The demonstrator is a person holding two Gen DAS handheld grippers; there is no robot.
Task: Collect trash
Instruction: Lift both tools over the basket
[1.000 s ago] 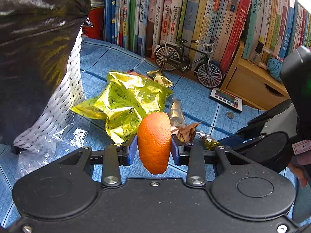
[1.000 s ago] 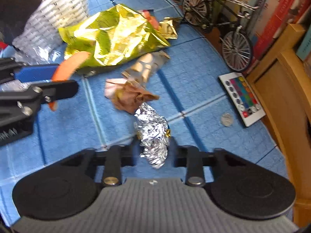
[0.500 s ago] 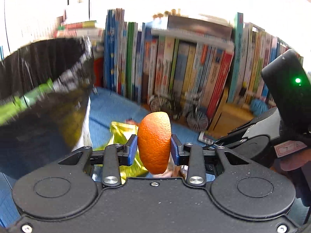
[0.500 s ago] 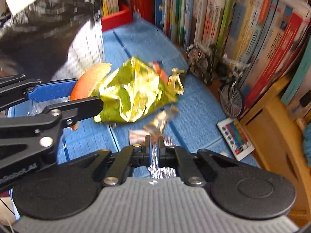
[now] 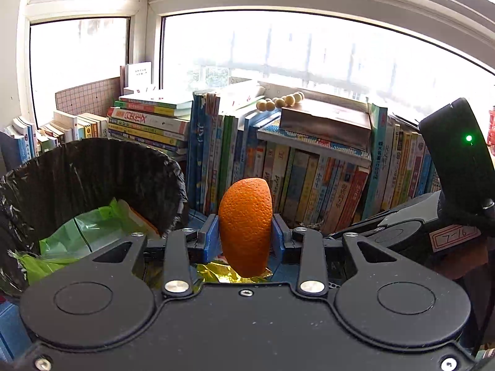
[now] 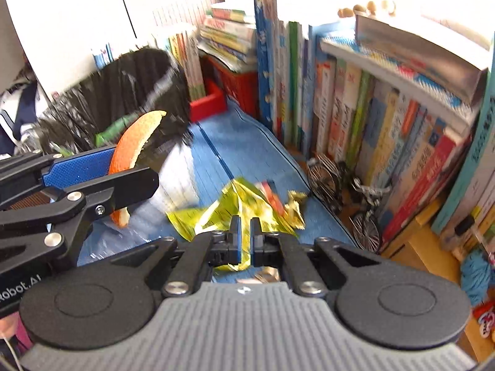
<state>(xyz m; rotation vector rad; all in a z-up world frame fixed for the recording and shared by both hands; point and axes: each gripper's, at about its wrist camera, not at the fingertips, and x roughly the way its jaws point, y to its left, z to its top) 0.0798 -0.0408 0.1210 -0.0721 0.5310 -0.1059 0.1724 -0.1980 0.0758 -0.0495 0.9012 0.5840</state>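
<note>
My left gripper (image 5: 245, 232) is shut on a curved piece of orange peel (image 5: 244, 216), held upright between the blue pads. It hangs beside the rim of the black-lined trash bin (image 5: 108, 173), which holds a green bag (image 5: 80, 232). In the right wrist view the peel (image 6: 133, 142) sits just in front of the bin (image 6: 123, 92). My right gripper (image 6: 244, 241) has its jaws almost together, pinching a crumpled foil ball (image 6: 263, 275). Only a silvery bit of it shows under the jaws. A yellow foil wrapper (image 6: 222, 213) lies on the blue mat below.
A row of upright books (image 6: 355, 117) lines the back, with a model bicycle (image 6: 340, 191) in front of it. A red box (image 6: 210, 99) stands behind the bin. A wooden drawer unit (image 6: 433, 247) is at the right. Windows (image 5: 278, 55) fill the top of the left wrist view.
Both grippers rose from the mat and tipped up toward the books and window. The right jaws closed on the foil ball and lifted it. The bin's inside came into view.
</note>
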